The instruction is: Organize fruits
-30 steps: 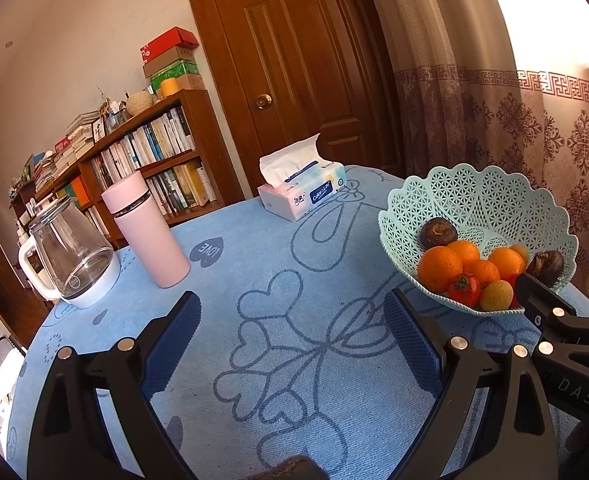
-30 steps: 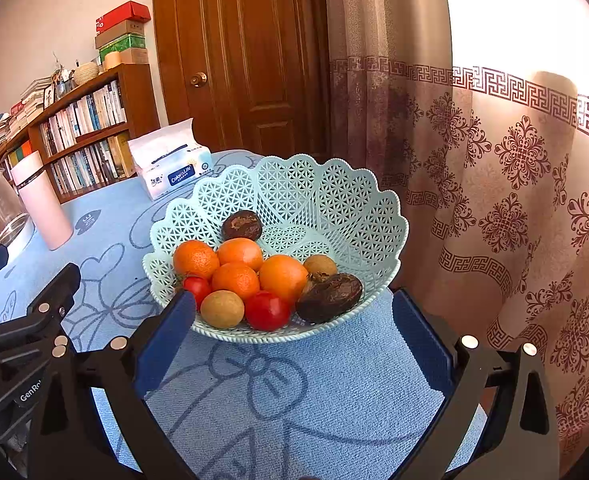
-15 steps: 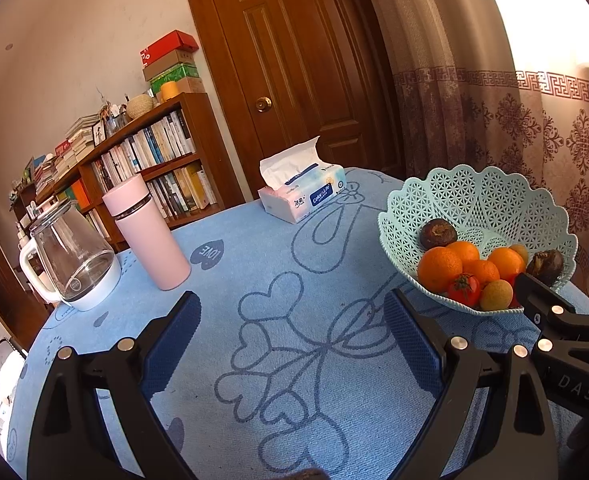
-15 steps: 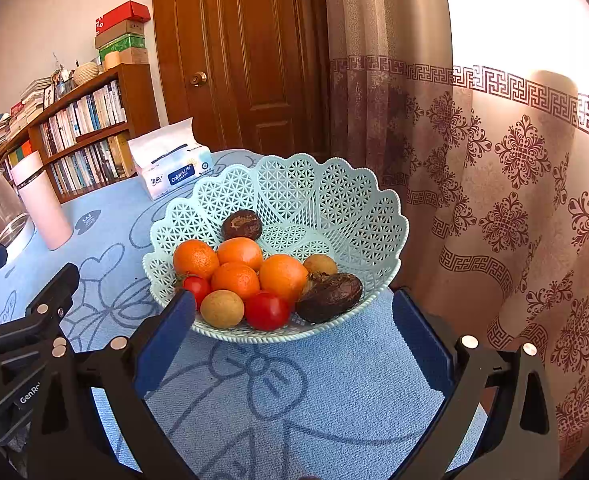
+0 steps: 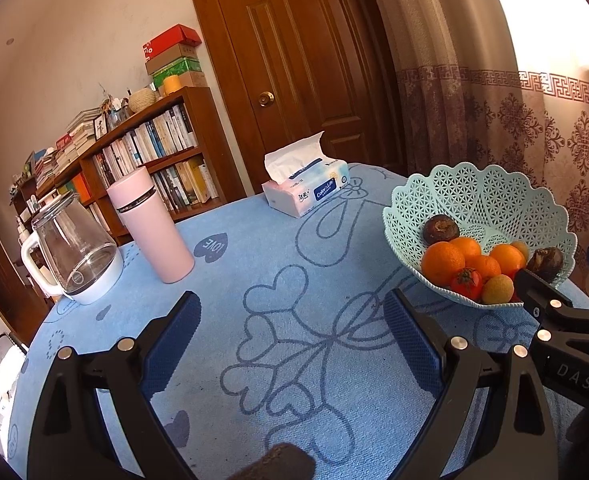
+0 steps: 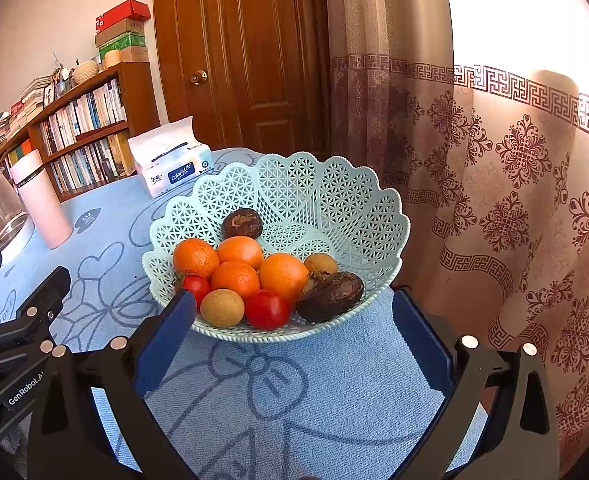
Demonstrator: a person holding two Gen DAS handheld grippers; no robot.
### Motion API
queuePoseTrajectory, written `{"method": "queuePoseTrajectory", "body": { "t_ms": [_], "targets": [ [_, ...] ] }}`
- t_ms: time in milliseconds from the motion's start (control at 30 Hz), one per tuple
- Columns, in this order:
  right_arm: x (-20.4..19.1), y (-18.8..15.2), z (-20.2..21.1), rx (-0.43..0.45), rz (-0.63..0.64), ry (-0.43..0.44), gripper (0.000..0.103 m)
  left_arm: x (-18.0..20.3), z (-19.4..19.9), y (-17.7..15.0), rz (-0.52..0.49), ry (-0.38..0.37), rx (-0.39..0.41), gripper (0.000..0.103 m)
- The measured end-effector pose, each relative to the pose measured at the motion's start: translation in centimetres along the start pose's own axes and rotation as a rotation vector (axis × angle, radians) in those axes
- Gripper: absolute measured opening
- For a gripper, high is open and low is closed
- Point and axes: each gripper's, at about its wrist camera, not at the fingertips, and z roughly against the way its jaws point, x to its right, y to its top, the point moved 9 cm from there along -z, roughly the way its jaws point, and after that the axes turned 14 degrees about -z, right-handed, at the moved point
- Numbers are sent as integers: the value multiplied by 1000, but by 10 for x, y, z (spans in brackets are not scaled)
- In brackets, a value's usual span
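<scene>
While its blue pads stand wide apart with nothing between them, the right claw (image 6: 292, 326) hovers just short of the basket (image 6: 334, 200), whose near rim lies between the fingertips. Oranges (image 6: 282, 274), tomatoes (image 6: 266, 309) and dark fruits (image 6: 328, 295) fill the basket's near side; its far side is bare. The basket sits near the bench (image 6: 314, 384) edge, curtain (image 6: 514, 184) just beyond. The left claw (image 5: 292, 332), equally wide and empty, hangs over open blue cloth, the basket ahead to its right. A pink flask (image 5: 150, 226), kettle (image 5: 70, 252) and tissue pack (image 5: 306, 192) stand well apart.
</scene>
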Motion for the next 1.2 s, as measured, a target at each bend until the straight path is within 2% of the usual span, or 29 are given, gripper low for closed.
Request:
{"method": "queuePoseTrajectory", "body": {
  "t_ms": [300,467,567,800,900,1033,1100,1200],
  "targets": [
    [-1,-4,0,3,7,6,100,-20,3,-30,13,22,-72,92],
    [-9,-7,6,4,20,9,100,-44,6,-69,60,17,-164,92],
    [-24,-20,13,-23,60,36,100,-59,8,-98,103,5,-226,92],
    [-73,-72,14,-198,183,127,100,-79,14,-156,177,-29,-343,92],
    [-83,-91,11,-272,218,120,100,-83,16,-169,212,-47,-373,92],
    [-93,-125,5,-430,255,131,100,-81,16,-177,221,-63,-398,92],
    [-99,-130,7,-407,328,91,100,-80,16,-176,219,-62,-399,92],
    [-102,-134,9,-397,349,91,100,-79,15,-177,210,-59,-409,95]
  ]
}}
